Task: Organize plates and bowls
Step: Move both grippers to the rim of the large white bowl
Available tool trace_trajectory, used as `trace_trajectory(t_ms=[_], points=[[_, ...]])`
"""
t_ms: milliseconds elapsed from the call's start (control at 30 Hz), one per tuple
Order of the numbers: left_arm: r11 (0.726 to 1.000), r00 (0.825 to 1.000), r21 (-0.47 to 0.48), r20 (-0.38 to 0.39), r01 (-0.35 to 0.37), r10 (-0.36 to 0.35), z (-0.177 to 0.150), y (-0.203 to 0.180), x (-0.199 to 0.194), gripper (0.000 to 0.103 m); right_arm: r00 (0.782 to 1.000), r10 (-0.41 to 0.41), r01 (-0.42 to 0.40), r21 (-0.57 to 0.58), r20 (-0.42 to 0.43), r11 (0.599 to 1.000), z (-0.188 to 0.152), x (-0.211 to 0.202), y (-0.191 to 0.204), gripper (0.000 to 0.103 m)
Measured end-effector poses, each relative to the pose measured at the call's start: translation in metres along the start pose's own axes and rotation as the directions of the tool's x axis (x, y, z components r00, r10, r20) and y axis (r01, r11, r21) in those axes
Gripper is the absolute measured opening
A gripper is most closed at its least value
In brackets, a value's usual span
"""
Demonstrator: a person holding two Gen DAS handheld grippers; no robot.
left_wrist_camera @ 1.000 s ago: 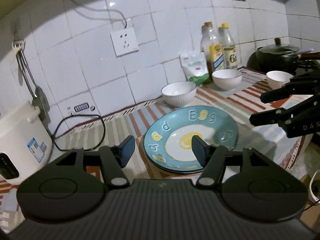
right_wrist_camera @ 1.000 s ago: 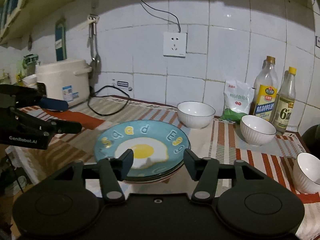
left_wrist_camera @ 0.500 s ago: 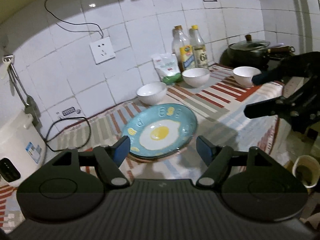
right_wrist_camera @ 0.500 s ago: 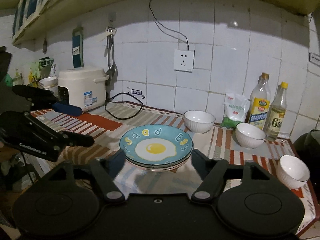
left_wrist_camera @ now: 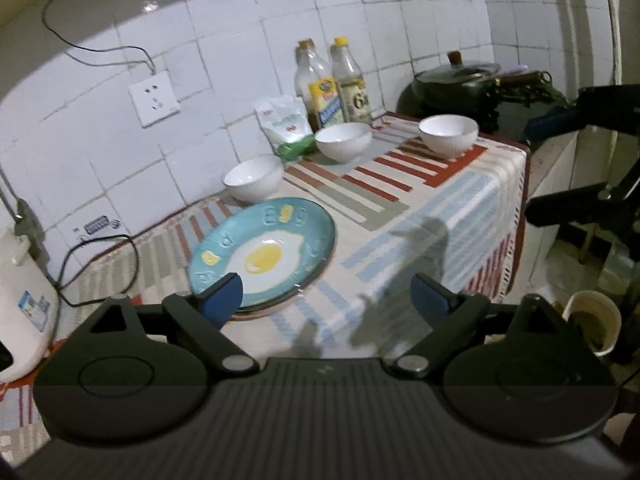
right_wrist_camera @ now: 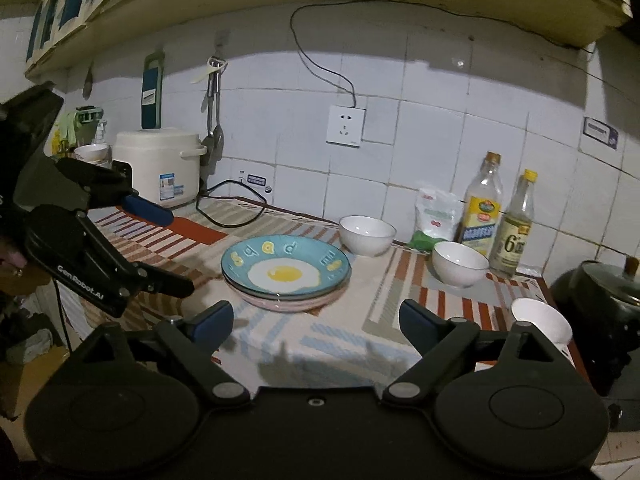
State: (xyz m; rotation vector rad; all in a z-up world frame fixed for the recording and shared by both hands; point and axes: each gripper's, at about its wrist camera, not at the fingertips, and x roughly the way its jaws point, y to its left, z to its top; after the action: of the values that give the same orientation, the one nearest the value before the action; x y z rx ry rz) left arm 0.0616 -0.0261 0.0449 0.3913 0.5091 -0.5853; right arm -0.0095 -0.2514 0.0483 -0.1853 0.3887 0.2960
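Both grippers backed off plate stack [right_wrist_camera: 286,280], fingers just widened, empty; three bowls [left_wrist_camera: 343,142] empty.

A stack of plates [right_wrist_camera: 286,276] is sitting flat on the striped cloth, just ahead of the right gripper's [right_wrist_camera: 316,322] spread fingertips and apart from them; the top one is showing a blue rim with raised letters and a fried egg in the middle, a pink one lying lowest. Three white bowls are standing upright and empty beyond it: one [right_wrist_camera: 367,235] just behind the stack, one [right_wrist_camera: 460,264] farther to the right, and one [right_wrist_camera: 542,320] by that gripper's right finger, partly hidden.
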Motion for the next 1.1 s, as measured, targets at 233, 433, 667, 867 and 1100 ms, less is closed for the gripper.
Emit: trace_trajectory(t_ms=[233, 433, 667, 867, 1100], points=[[0.997, 0.996, 0.008, 0.022, 0.082, -0.082, 0.012, -0.033, 0.023, 0.092, 0.999, -0.025, 0.026, -0.011, 0.035, 1.0, -0.028, -0.014, -0.034, 0.094], [0.982, 0.983, -0.027, -0.011, 0.185, -0.185, 0.03, -0.06, 0.056, 0.091, 0.993, -0.101, 0.105, -0.068, 0.057, 0.992, -0.058, -0.018, -0.061, 0.094], [0.961, 0.959, -0.019, 0.086, 0.274, -0.272, 0.044, -0.094, 0.097, 0.091, 0.989, -0.146, 0.146, 0.001, 0.022, 0.989, -0.08, 0.0, -0.108, 0.094], [0.938, 0.934, -0.061, 0.134, 0.343, -0.332, 0.06, -0.11, 0.135, 0.091, 0.982, -0.183, 0.18, 0.066, 0.055, 0.982, -0.093, 0.024, -0.145, 0.095], [0.907, 0.922, -0.184, 0.168, 0.378, -0.35, 0.078, -0.116, 0.189, 0.091, 0.966, -0.238, 0.221, 0.16, 0.097, 0.962, -0.101, 0.066, -0.188, 0.098]])
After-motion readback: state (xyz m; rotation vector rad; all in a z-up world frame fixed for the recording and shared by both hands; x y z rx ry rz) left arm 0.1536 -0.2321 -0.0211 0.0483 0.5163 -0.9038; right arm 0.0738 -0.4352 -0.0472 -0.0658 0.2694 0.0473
